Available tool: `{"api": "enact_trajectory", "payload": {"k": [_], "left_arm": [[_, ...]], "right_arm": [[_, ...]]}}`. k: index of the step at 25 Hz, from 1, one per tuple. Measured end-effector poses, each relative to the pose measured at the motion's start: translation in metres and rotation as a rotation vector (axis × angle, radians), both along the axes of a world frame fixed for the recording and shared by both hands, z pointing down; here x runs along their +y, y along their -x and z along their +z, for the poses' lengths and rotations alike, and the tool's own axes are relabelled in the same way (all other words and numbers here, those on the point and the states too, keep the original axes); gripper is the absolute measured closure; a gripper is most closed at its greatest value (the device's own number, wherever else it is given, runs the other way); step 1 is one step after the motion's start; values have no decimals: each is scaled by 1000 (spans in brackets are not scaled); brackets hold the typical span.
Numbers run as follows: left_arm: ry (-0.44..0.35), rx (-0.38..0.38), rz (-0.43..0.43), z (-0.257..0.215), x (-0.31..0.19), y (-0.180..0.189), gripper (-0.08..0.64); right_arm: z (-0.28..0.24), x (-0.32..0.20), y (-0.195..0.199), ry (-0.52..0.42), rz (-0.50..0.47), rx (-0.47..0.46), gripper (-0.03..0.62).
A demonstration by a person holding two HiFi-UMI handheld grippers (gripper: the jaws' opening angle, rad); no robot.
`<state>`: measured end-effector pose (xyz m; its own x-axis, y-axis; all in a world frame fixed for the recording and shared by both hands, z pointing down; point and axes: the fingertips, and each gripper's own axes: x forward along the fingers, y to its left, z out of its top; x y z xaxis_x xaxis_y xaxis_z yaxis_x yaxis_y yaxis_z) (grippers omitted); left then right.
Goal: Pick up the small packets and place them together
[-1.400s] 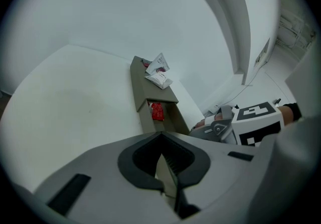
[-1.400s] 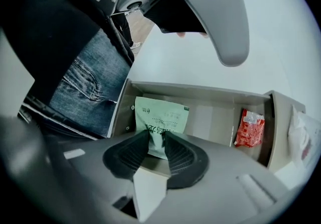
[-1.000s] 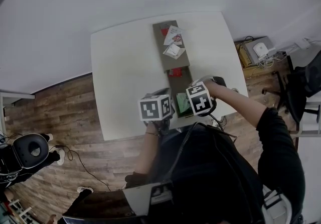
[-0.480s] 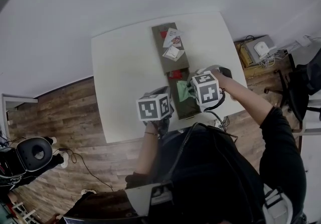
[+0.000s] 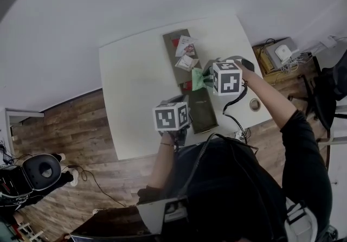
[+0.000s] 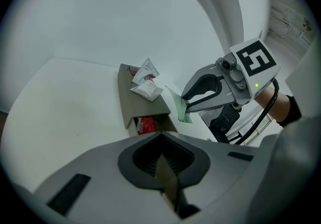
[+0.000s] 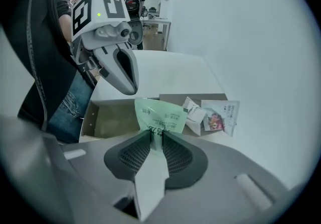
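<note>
Room: wood-plank floor [image 5: 70, 132] under a pale wall, seen steeply from above.
Table: a white table [image 5: 135, 89], with the person in dark sleeves at its near edge.
Box: a long, shallow brown cardboard box [image 5: 203, 110] lies lengthwise on the table. Its near half is open and bare.
Left gripper: the left gripper [image 6: 161, 160] is at the box's near left corner. Its jaws are pressed together on a thin brown strip that looks like the box's wall.
Right gripper: the right gripper [image 7: 153, 135] points steeply down over the middle of the box. Its jaws pinch the lower edge of a green packet.
Green packet: the green packet [image 7: 160, 112] hangs clear of the box floor, just short of the pale packets.
Pale packets: a printed white packet [image 7: 223, 116] and a crumpled white packet [image 7: 193, 112] lie touching on the box's far half.
Red packet: a red packet [image 6: 146, 125] lies near the box's middle, below the green one.
</note>
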<state>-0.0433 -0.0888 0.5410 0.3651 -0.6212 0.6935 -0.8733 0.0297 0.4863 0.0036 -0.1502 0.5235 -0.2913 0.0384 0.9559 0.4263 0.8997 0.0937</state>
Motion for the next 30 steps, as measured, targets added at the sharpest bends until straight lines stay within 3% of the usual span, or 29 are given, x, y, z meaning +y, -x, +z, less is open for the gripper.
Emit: {"api": "enact_trajectory", "payload": {"k": [15,30], "left_arm": [[4,-12,4,-4,-30,5,563],[36,20,-30,9,-38,9,563]], "right_arm": [[-13,-75,52,-34,54,-81,511],[14,-98,76,-4,22,-16,501]]}}
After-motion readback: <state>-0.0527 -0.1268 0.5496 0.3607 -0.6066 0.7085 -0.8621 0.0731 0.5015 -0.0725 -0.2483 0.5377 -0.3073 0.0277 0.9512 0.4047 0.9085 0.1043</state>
